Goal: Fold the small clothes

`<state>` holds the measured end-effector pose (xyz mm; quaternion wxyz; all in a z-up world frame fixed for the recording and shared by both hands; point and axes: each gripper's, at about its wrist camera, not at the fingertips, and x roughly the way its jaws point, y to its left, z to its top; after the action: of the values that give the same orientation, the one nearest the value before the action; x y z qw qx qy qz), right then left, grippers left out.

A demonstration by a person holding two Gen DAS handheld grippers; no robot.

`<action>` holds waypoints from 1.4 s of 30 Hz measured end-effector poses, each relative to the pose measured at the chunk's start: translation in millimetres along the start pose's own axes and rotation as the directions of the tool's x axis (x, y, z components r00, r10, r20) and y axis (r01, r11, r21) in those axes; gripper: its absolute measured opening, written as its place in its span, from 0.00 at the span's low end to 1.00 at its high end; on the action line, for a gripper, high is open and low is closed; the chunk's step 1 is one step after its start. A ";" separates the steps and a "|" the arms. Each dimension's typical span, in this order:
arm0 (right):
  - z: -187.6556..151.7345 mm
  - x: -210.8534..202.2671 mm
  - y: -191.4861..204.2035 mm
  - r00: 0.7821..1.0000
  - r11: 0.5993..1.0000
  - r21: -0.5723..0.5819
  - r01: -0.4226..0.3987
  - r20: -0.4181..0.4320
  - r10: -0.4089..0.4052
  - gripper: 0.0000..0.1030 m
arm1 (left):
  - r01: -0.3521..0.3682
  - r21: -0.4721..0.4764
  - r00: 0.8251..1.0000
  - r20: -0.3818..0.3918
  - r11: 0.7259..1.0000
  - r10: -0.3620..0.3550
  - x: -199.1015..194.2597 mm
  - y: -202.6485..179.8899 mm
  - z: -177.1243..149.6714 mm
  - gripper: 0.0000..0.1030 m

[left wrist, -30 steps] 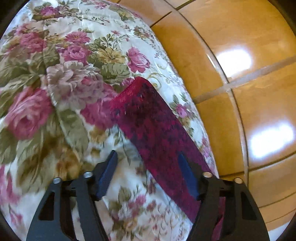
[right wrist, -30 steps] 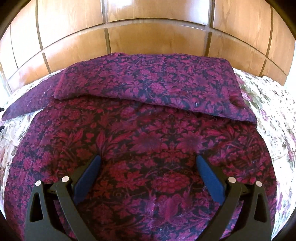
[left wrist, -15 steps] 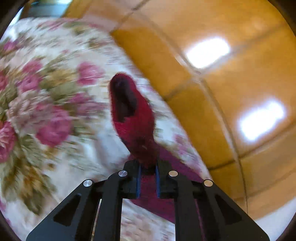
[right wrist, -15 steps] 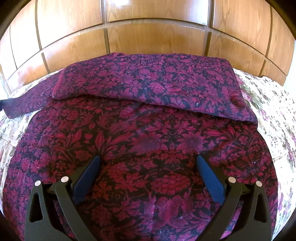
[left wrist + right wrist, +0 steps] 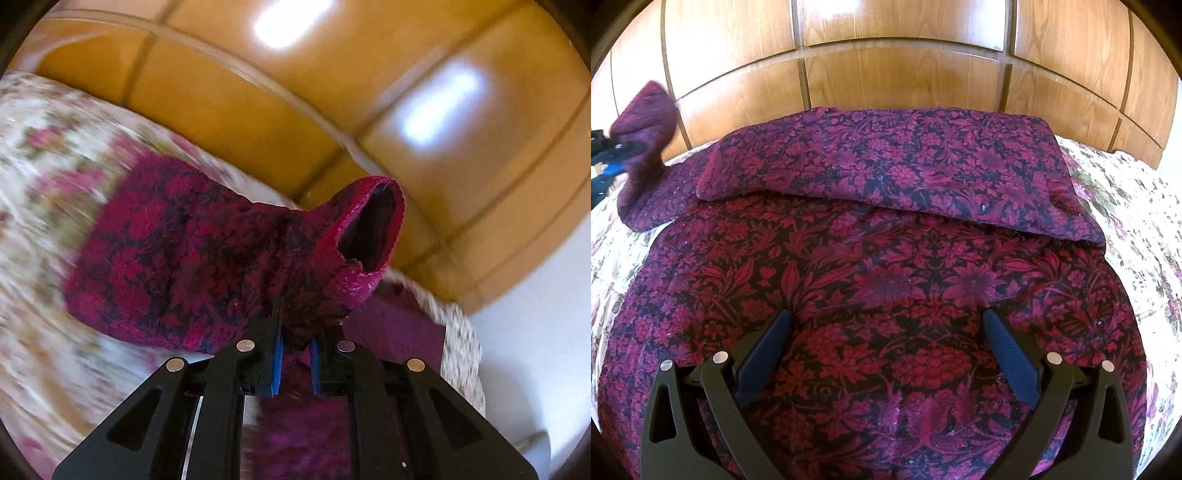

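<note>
A dark red and purple flowered garment (image 5: 886, 295) lies spread on the bed, one sleeve (image 5: 894, 162) folded across its far part. In the left wrist view my left gripper (image 5: 293, 347) is shut on the other sleeve (image 5: 192, 258), lifted off the bed, its cuff opening (image 5: 369, 229) gaping to the right. The right wrist view shows that raised sleeve (image 5: 642, 122) at the far left, with the left gripper (image 5: 617, 147) pinching it. My right gripper (image 5: 886, 332) hovers open over the garment's middle, nothing between its fingers.
A cream bedspread with pink flowers (image 5: 1137, 206) covers the bed (image 5: 44, 184). A glossy wooden panelled headboard (image 5: 886, 55) rises right behind the garment. A white wall (image 5: 535, 350) shows at the right of the left wrist view.
My left gripper went from open around the flat sleeve to shut on it, then lifted and rolled, carrying the sleeve up off the bed. The right gripper has not moved.
</note>
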<state>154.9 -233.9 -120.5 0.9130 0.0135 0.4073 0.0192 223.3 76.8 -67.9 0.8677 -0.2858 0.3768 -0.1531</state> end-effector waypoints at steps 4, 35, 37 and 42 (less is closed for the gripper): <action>-0.5 -0.5 -2.3 1.000 1.000 0.008 -0.007 0.003 0.007 0.98 | -0.009 0.057 0.995 -0.103 0.998 0.015 39.2 -27.7 -22.1 0.38; 110.5 63.9 96.9 0.889 0.905 0.083 -0.418 -0.169 0.426 0.41 | -0.025 0.091 0.993 -0.116 0.996 0.035 -23.6 -4.5 -137.5 0.77; 113.2 52.3 102.8 0.904 0.916 0.027 -0.400 -0.155 0.400 0.14 | -0.029 0.106 0.993 -0.111 0.994 0.041 -24.4 -6.4 -138.5 0.77; 122.8 -2.1 103.7 0.939 0.935 -0.098 -0.342 -0.007 0.343 0.09 | -0.029 0.102 0.993 -0.107 0.994 0.040 -26.7 -6.5 -139.6 0.77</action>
<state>242.4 -131.6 -32.7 0.8974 0.0396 0.3924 0.1976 101.6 31.3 -125.9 0.8617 -0.2263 0.4202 -0.1722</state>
